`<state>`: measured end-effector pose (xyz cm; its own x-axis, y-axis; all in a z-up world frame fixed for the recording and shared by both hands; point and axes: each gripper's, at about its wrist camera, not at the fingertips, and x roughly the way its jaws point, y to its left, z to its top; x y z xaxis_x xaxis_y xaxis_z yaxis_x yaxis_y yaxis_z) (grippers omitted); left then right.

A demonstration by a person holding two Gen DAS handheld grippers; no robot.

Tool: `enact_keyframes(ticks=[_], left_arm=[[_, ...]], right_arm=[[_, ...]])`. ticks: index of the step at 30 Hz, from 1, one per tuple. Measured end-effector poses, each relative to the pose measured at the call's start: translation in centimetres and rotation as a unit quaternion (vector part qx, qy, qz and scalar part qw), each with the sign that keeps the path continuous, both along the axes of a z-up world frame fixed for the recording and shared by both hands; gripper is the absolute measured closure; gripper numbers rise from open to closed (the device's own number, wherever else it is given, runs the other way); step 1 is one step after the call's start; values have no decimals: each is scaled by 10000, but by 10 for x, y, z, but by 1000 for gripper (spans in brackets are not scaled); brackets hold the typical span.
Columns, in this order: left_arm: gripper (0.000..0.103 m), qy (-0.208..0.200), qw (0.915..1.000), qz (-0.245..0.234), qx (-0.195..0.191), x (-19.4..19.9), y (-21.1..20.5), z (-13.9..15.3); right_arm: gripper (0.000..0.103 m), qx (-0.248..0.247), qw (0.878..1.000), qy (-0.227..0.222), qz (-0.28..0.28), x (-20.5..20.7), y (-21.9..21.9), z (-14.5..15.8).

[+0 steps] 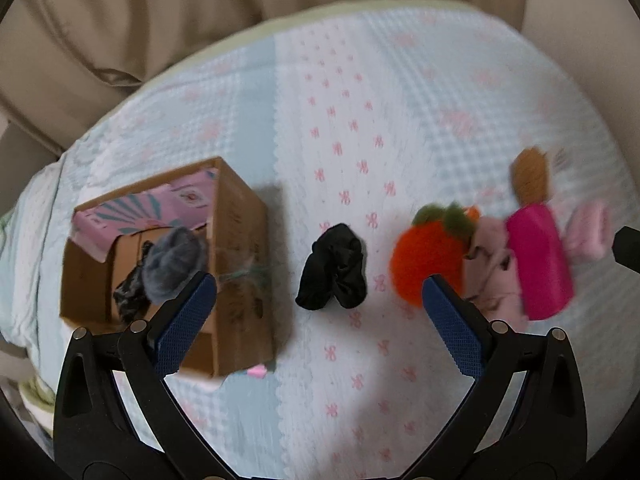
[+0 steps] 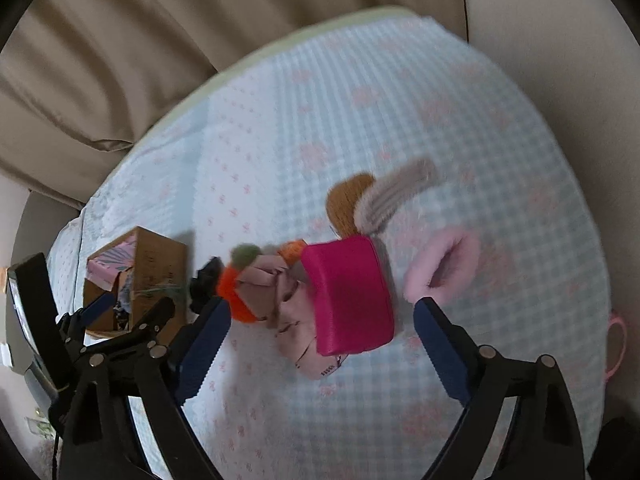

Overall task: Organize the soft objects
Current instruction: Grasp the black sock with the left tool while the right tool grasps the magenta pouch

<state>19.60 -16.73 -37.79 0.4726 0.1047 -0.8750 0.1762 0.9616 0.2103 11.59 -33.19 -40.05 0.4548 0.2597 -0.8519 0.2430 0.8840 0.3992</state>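
Black cloth bundle (image 1: 334,267): on the blue-checked bedcover (image 1: 400,80), ahead of the left gripper (image 1: 320,292), between its spread fingers, untouched.
Left gripper: released, nothing in it.
Cardboard box (image 1: 236,216): left of the black bundle, grey cloth (image 1: 174,264) inside.
Magenta pouch (image 2: 348,296): ahead of the right gripper (image 2: 322,320), between its fingers, atop pale pink fabric (image 2: 280,304).
Right gripper: released, empty.
Orange plush (image 1: 420,260): right of the black bundle.
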Motion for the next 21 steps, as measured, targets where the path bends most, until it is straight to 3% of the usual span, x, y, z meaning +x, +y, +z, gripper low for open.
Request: enact_keyframes(ticks=[8,12,15,21], left_arm=[[11,450,9972,-257,542,32,-15,-63],[23,652,9960,-213,574,45,-13,-83],[29,761,9946,-230,662,52,-13,-96],[36,1067,9931,-172,448,62,-7,-113]], right_arm=[[16,315,9990,313,20,21,-4,-47],[18,442,9983,385,40,28,-4,-62],[28,538,9975,461,50,32,-3,-70],[29,529,9972,520,-72,39,-6,-78]])
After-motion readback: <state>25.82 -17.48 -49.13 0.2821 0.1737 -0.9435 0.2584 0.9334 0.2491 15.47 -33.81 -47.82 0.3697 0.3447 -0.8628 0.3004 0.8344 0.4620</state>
